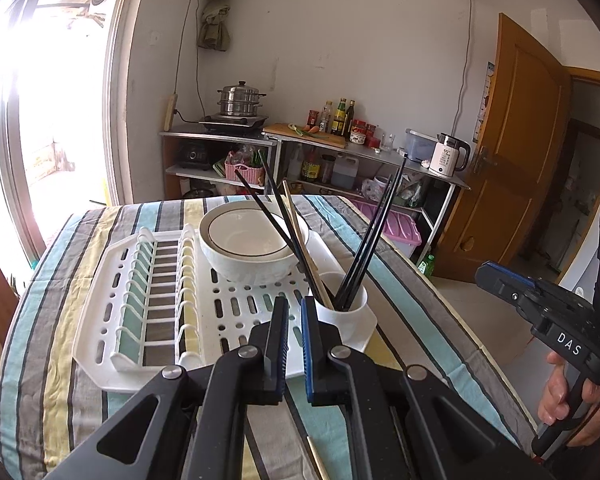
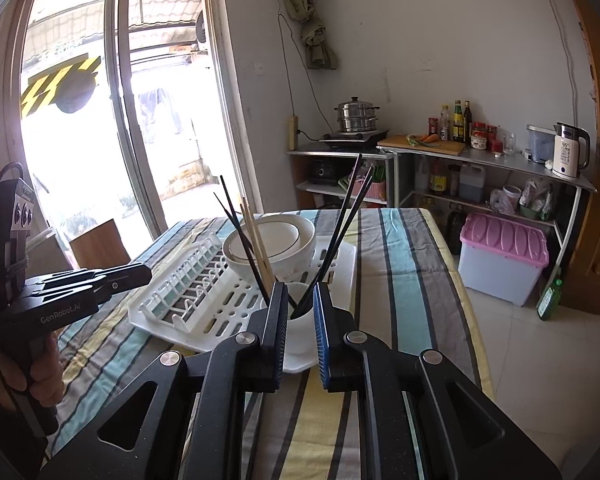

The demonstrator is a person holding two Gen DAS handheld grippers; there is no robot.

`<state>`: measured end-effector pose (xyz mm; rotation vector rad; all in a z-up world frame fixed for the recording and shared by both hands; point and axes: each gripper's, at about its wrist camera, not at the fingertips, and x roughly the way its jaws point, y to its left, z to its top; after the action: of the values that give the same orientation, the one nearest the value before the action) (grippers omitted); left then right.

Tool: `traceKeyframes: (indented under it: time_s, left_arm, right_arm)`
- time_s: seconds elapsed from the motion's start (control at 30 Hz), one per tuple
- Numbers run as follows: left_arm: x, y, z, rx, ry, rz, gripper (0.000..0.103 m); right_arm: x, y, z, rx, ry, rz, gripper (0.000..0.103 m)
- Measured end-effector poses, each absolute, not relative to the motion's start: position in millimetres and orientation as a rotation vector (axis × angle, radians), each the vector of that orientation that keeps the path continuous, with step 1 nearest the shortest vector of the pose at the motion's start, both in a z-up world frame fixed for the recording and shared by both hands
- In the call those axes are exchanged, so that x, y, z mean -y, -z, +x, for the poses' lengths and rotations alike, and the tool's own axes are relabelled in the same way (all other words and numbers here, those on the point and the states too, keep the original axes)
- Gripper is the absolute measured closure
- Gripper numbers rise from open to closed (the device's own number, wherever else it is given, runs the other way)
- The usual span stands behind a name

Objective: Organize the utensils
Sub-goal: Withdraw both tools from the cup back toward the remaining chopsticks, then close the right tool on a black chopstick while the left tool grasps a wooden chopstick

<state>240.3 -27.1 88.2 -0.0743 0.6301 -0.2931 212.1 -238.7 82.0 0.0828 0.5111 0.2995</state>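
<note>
Black and pale chopsticks (image 2: 256,252) stand upright in the white cup (image 2: 300,316) just ahead of the right gripper (image 2: 300,308), nearer than the left gripper (image 1: 295,312); both narrow, holding nothing.

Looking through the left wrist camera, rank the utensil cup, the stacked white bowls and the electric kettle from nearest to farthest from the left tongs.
1. Utensil cup: just right of the left tongs, at the rack's corner.
2. Stacked white bowls: behind the cup, on the dish rack.
3. Electric kettle: far right, on the metal shelf across the room.
</note>
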Motion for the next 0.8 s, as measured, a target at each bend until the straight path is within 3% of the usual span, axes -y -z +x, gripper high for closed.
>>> traceKeyframes:
  time_s: [0.43,0.8]
  left_arm:
    - [25.8,-52.4,155.7,-0.646,0.273,-0.054,0.098]
    - [29.5,-29.6,128.5,-0.690,0.285,-0.052,0.098]
  right_arm:
    - [227.4,-49.5,140.7,-0.543,-0.320,0.066,0.090]
    - [225.9,-32.6,118.8,-0.579,-0.331,0.078,0.090]
